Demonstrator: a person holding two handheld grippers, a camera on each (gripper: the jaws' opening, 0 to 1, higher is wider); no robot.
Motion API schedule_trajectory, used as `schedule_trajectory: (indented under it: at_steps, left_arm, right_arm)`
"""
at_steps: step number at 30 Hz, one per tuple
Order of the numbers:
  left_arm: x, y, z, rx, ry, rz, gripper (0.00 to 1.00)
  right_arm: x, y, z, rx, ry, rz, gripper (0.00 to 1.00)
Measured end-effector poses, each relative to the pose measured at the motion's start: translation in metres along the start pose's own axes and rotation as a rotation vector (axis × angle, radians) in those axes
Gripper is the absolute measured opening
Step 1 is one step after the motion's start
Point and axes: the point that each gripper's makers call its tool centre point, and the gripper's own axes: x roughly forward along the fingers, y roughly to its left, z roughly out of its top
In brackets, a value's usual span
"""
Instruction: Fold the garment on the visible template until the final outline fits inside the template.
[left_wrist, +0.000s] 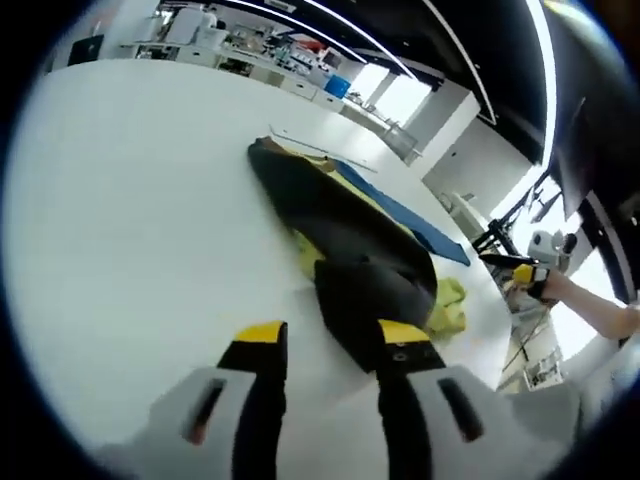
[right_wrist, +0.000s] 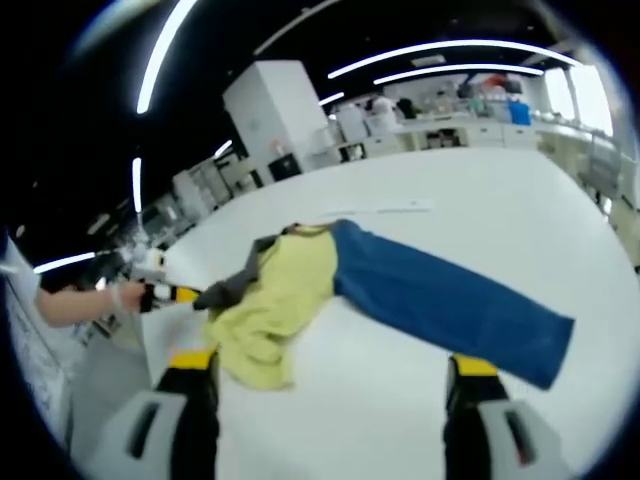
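- Your garment (right_wrist: 290, 295), a yellow, dark and blue piece, lies stretched across the white desk (left_wrist: 130, 190); its long axis runs from the bunched yellow end out to the blue leg end (right_wrist: 450, 300).
- No template outline can be made out under it, so judge the fit with care.
- Your left gripper (left_wrist: 330, 350) stands with jaws apart; the right-hand jaw tip touches or overlaps the dark near flap (left_wrist: 365, 290), though a real grip cannot be told.
- Your right gripper (right_wrist: 335, 375) has jaws wide apart and empty, the garment just ahead, lying crosswise.
- The left one looks nearer for the next fold, along the length.
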Motion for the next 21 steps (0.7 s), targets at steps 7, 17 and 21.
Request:
schedule_trajectory:
  at_steps: [7, 17, 21]
  left_arm:
    - [0.009, -0.007, -0.009, -0.04, 0.021, -0.017, 0.24]
    - [0.02, -0.015, -0.017, -0.061, 0.053, -0.036, 0.17]
    - [0.021, -0.01, -0.016, -0.052, 0.049, -0.015, 0.07]
  right_arm:
    - [0.0, 0.0, -0.001, 0.002, 0.002, 0.0, 0.94]
    - [-0.001, -0.001, -0.003, 0.006, 0.003, -0.001, 0.93]
    - [-0.002, -0.002, -0.005, 0.009, 0.003, -0.002, 0.93]
